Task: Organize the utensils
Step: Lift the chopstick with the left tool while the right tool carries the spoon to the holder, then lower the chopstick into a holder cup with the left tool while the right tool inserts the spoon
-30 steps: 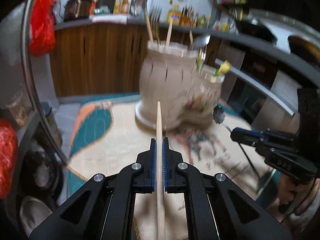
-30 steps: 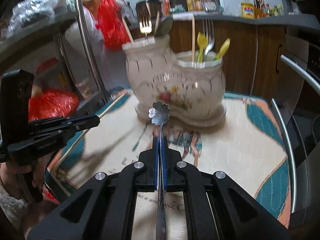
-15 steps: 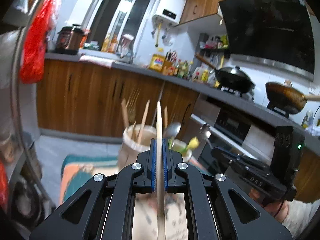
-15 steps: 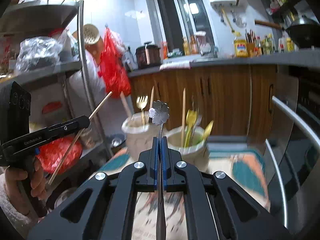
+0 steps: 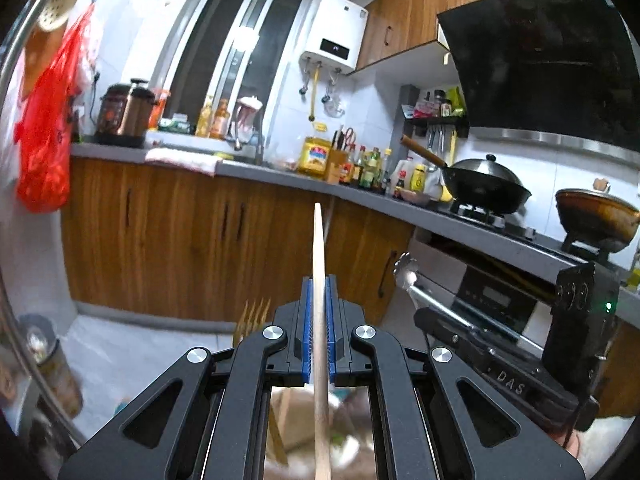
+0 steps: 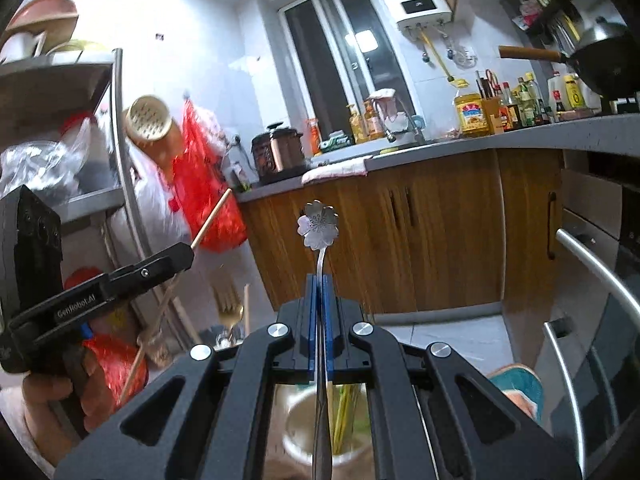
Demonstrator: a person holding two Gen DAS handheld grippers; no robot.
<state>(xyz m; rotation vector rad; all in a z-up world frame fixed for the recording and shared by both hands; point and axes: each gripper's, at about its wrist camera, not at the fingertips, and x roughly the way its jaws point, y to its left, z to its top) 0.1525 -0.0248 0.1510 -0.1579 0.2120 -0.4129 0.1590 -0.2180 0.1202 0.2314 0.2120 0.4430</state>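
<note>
A kitchen with wooden cabinets (image 5: 168,240). Above the cream ceramic utensil holder (image 6: 304,432), the left gripper (image 5: 318,332) clamps a light, stiff wooden chopstick (image 5: 318,264) mid-shaft; the right gripper (image 6: 320,328) pinches a slippery flower-ended metal spoon (image 6: 318,226) by its thin handle.

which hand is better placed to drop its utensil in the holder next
Right, narrowly. Its gripper, shut on the flower-handled spoon, has the holder's mouth directly beneath. Under the left gripper, gripping the chopstick, the holder is blurred.
</note>
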